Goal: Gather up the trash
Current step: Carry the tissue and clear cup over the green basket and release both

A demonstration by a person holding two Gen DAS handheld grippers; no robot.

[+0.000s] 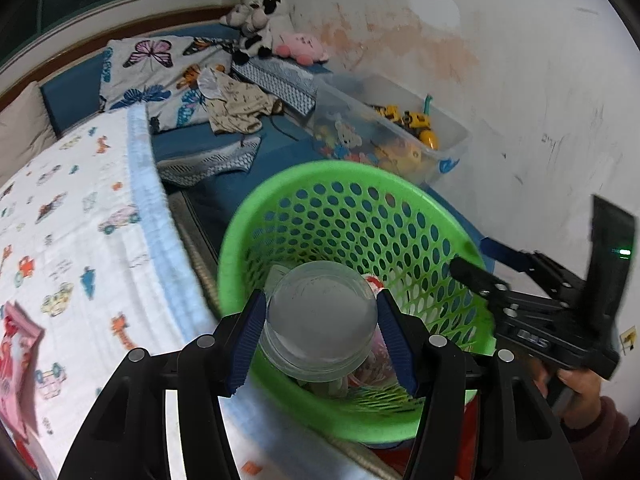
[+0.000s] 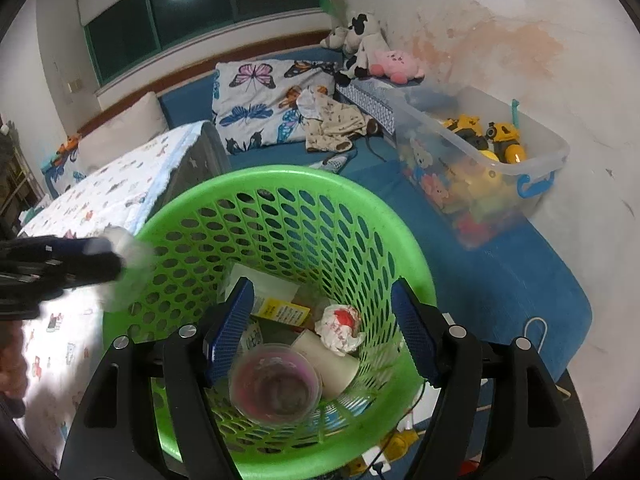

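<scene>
Clear cup held over the basket

A clear plastic cup point(image 1: 322, 316) is clamped between the left gripper's point(image 1: 322, 336) jaws above the green basket point(image 1: 276, 200); the right gripper's point(image 2: 322, 328) jaws are spread, empty.

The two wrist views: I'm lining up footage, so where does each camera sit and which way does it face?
Left wrist: on the left gripper, facing the green perforated plastic basket past a gripped clear plastic cup; right gripper and hand show.
Right wrist: on the open right gripper, facing down into the basket; left gripper enters at left.
Shared: basket, clear toy bin.
</scene>
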